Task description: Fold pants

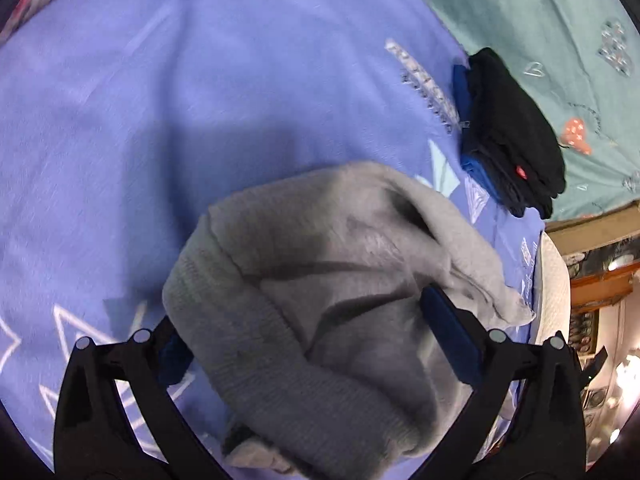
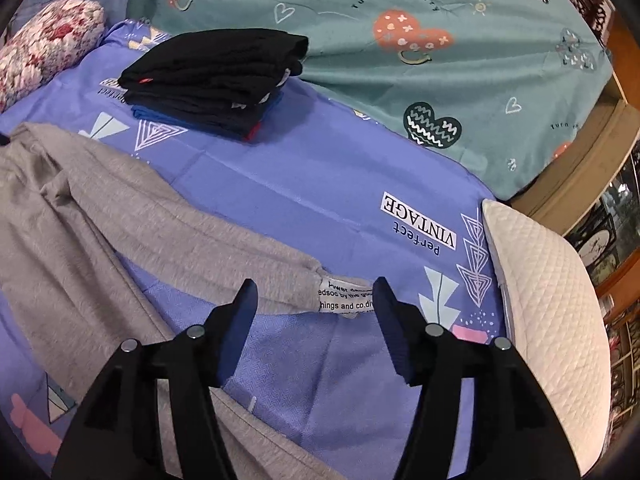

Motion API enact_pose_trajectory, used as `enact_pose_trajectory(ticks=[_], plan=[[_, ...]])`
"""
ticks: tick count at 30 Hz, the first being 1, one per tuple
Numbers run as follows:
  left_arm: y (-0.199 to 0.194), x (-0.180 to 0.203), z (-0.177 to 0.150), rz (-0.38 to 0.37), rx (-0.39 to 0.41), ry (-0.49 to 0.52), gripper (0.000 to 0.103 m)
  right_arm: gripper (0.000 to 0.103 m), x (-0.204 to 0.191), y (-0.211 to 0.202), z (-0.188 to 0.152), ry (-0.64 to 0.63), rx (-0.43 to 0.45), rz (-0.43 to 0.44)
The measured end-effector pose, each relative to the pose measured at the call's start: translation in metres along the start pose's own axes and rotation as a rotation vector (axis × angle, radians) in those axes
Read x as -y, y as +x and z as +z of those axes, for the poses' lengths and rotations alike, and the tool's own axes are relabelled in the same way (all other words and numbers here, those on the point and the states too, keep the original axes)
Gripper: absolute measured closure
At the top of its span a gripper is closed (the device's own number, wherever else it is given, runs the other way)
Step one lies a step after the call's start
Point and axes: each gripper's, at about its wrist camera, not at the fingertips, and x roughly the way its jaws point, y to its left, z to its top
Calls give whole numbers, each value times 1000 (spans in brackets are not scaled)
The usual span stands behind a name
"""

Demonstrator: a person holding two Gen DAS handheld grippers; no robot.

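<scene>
Folding: we have the grey pants (image 1: 320, 280) bunched low centre on the blue sheet (image 1: 160, 120).
Left gripper (image 1: 312, 344): wide, fabric between fingers, unpinched.
Right gripper (image 2: 316, 300): wide, poised over the leg cuff (image 2: 340, 296) to pull it straight.

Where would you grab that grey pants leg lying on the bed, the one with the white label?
Probably at the cuff end of the grey pants leg, beside the white label. It lies flat and free on the purple sheet, right before the open right tool, so come from the near side.
</scene>
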Motion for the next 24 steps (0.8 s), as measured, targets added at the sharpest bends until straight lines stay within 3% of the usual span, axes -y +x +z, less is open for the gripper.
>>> enact_pose_trajectory(ticks=[3, 5, 8, 11, 12, 13, 14, 15, 17, 19, 22, 23, 24], plan=[[1, 10, 1, -3, 19, 47, 29, 40, -13, 15, -13, -105, -19, -8], [-1, 16, 0, 14, 29, 83, 33, 40, -20, 34, -18, -174, -51, -44], [-2, 24, 1, 19, 42, 131, 33, 40, -20, 53, -17, -203, -44, -32], [3, 29, 3, 29, 19, 170, 10, 40, -15, 72, -4, -202, -41, 13], [8, 30, 5, 38, 19, 174, 11, 41, -15, 79, 2, -207, -49, 42], [8, 31, 6, 67, 39, 178, 16, 48, -15, 88, 7, -211, -85, 91], [7, 33, 8, 85, 56, 183, 41, 89, -16, 95, 11, -209, -125, 129], [0, 36, 11, 87, 81, 187, 67, 95, -14, 98, 17, -189, -138, 157], [-20, 45, 22, 59, 146, 202, 74, 95, 2, 91, 32, -117, -101, 178], [-38, 60, 37, 67, 208, 235, 74, 95, 34, 87, 48, 23, -70, 216], [-32, 73, 68, 99, 203, 243, 70, 95, 69, 100, 71, 165, -92, 186], [-22, 74, 75, 120, 176, 250, 63, 94, 77, 114, 78, 209, -125, 134], [-1, 73, 86, 184, 110, 261, 42, 91, 82, 126, 81, 241, -153, 84]])
